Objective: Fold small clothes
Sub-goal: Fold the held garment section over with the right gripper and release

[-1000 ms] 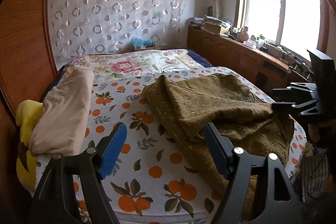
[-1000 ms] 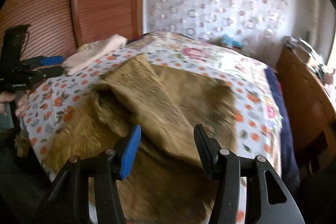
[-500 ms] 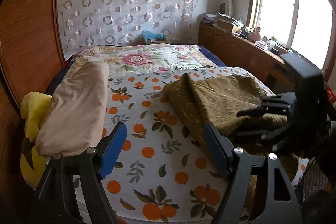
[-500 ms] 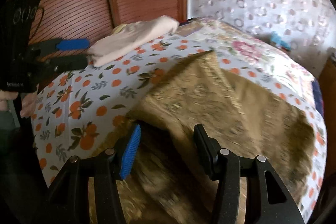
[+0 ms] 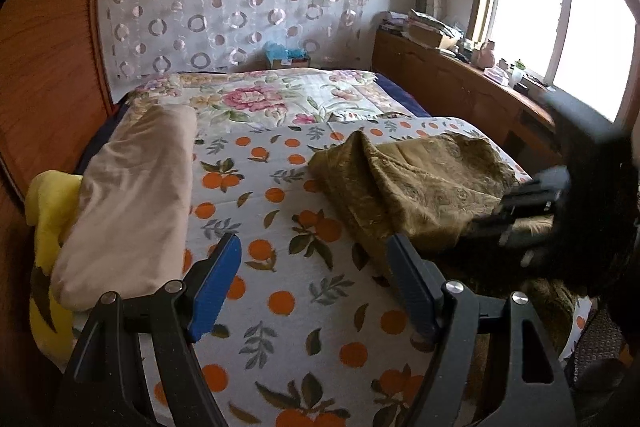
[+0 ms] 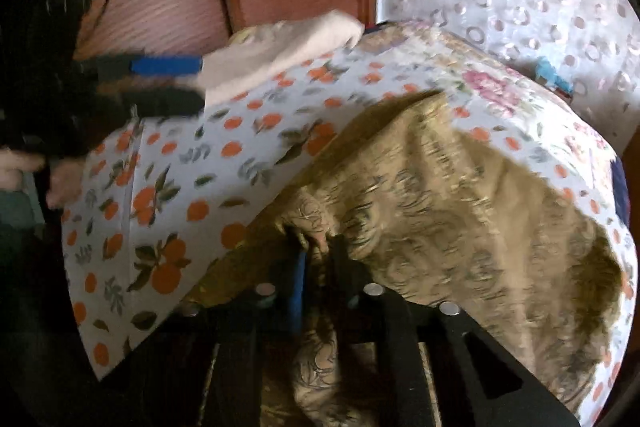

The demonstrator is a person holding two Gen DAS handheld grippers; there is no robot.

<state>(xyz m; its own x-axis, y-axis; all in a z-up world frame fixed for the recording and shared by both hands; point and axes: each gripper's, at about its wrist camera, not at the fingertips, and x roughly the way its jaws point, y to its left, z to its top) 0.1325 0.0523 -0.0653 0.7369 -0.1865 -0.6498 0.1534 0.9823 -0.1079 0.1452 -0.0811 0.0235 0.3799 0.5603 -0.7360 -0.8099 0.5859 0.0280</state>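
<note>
the right gripper [image 6: 316, 259], black with one blue-padded finger, has its jaws closing on a bunched fold of the olive-gold patterned cloth garment [image 6: 460, 211], and the fabric is already pinched between the pads at the near edge of the bed. the left gripper [image 5: 316, 279], a matching black frame with blue pads, stands wide apart with nothing in it, hovering over bare bedsheet [image 5: 280, 307], the white one printed with oranges and leaves. the garment lies crumpled on the right half of that sheet, one part draped over the bed's near edge.

the step in hand looks like the first pick-up: taking a hem or corner so the piece can be spread before any fold. i judge the next move calls for the left gripper to cross to the cloth's free edge nearest it and take a second hold, so both can pull it flat.

beyond them, a beige folded cloth roll [image 5: 132, 195] lies along the sheet's left side, over something yellow [image 5: 48, 211] that i cannot identify.

the right wrist view is smeared, so which part of the garment is held is unclear. the garment's shape and the edge hanging off the bed are hidden.
</note>
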